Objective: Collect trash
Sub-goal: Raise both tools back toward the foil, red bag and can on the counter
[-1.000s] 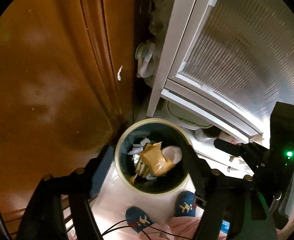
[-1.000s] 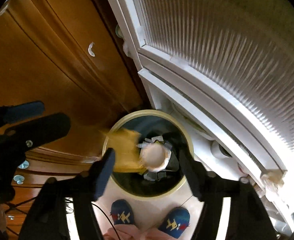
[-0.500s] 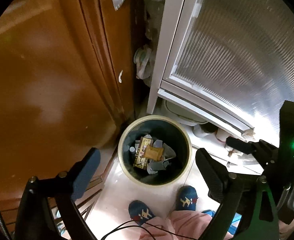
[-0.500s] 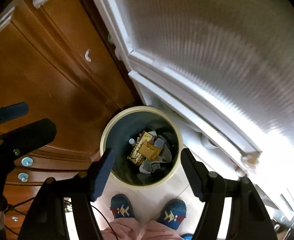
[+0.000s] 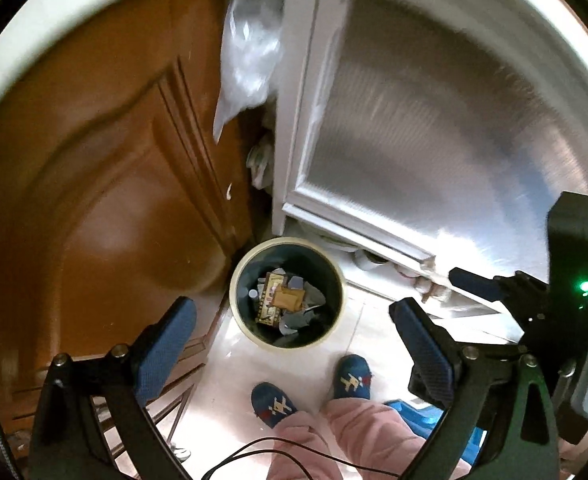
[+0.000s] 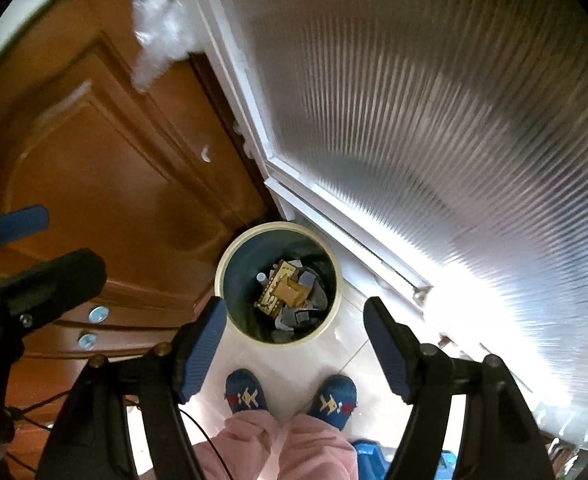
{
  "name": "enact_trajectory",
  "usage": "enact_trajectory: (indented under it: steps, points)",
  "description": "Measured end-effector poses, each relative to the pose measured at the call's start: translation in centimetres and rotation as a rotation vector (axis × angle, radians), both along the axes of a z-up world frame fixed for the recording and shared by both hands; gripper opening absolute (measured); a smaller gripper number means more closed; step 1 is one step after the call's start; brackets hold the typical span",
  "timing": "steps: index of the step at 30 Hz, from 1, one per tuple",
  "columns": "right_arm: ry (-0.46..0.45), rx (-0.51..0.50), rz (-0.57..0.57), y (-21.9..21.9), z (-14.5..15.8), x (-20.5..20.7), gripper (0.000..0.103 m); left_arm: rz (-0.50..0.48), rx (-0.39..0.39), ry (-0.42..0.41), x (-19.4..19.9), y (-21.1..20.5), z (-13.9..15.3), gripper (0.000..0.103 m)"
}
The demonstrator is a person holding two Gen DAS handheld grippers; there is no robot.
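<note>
both the left gripper point(image 5: 291, 334) and right gripper point(image 6: 294, 336) hang spread wide and empty above the trash bin point(image 6: 229, 258), which holds a yellow packet point(image 6: 289, 292) among scraps.

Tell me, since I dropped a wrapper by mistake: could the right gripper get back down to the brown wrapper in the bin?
Probably yes: the right gripper is open above the bin, and the brown wrapper lies uncovered on top.
</note>
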State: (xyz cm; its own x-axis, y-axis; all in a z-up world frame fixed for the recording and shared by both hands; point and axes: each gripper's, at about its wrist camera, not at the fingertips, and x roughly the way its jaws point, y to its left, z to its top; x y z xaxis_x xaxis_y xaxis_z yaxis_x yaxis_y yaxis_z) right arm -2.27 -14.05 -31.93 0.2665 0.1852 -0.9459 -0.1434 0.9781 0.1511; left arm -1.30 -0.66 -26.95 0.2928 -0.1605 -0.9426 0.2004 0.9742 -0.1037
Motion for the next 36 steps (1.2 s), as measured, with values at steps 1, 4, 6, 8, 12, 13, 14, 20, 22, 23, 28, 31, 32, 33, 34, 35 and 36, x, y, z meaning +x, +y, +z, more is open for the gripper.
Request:
enact_trajectory:
  steps: [1, 4, 6, 8, 12, 13, 14, 20, 22, 23, 28, 31, 32, 33, 34, 35, 36]
  points:
    - [0.002, 0.000, 0.008, 0.1, 0.8, -0.1, 0.071, -0.005, -0.002, -0.003, -0.1, 0.0, 0.8, 0.099]
    - [-0.002, 0.000, 0.023, 0.3, 2.9, -0.7, 0.071, -0.026, -0.002, -0.022, -0.7, -0.2, 3.8, 0.099]
    - [-0.010, -0.003, 0.030, 0.2, 4.5, -1.1, 0.072, -0.035, -0.001, -0.033, -1.0, -0.2, 5.6, 0.099]
    - [-0.020, 0.000, 0.031, 0.0, 6.3, -1.4, 0.072, -0.043, -0.002, -0.045, -1.3, 0.1, 7.6, 0.099]
    - [-0.054, -0.002, 0.022, -0.4, 9.7, -1.8, 0.072, -0.059, -0.003, -0.082, -1.6, 0.7, 11.2, 0.099]
    - [-0.065, -0.005, 0.020, -0.6, 10.6, -2.0, 0.072, -0.064, -0.004, -0.094, -1.6, 0.8, 12.2, 0.099]
    - [-0.077, -0.007, 0.019, -0.6, 11.5, -2.1, 0.072, -0.068, -0.006, -0.103, -1.6, 0.9, 12.9, 0.099]
    - [-0.178, -0.023, 0.005, -1.1, 17.8, -2.6, 0.072, -0.125, -0.024, -0.226, -1.8, 0.8, 19.4, 0.099]
    - [-0.217, -0.026, -0.012, -1.3, 19.9, -2.6, 0.072, -0.152, -0.025, -0.281, -1.8, 0.7, 21.6, 0.099]
    - [-0.235, -0.030, -0.021, -1.3, 20.8, -2.6, 0.072, -0.164, -0.026, -0.308, -1.9, 0.6, 22.6, 0.099]
    - [-0.325, -0.053, -0.053, -1.5, 25.3, -2.4, 0.072, -0.203, -0.073, -0.407, -1.4, 0.5, 27.1, 0.099]
    - [-0.373, -0.070, -0.064, -1.5, 27.6, -2.1, 0.072, -0.209, -0.099, -0.458, -0.9, 1.0, 29.1, 0.099]
    - [-0.389, -0.075, -0.069, -1.5, 28.3, -1.9, 0.072, -0.209, -0.102, -0.475, -0.7, 1.1, 29.9, 0.099]
    - [-0.398, -0.080, -0.074, -1.6, 28.9, -1.6, 0.072, -0.208, -0.105, -0.490, -0.5, 1.1, 30.6, 0.099]
    - [-0.413, -0.088, -0.084, -1.4, 29.5, -1.4, 0.072, -0.207, -0.109, -0.503, -0.2, 1.2, 31.0, 0.099]
    - [-0.424, -0.094, -0.094, -1.6, 30.1, -1.2, 0.072, -0.207, -0.113, -0.516, 0.1, 1.4, 31.6, 0.099]
    - [-0.433, -0.100, -0.102, -1.6, 30.7, -1.0, 0.072, -0.206, -0.114, -0.528, 0.4, 1.4, 32.1, 0.099]
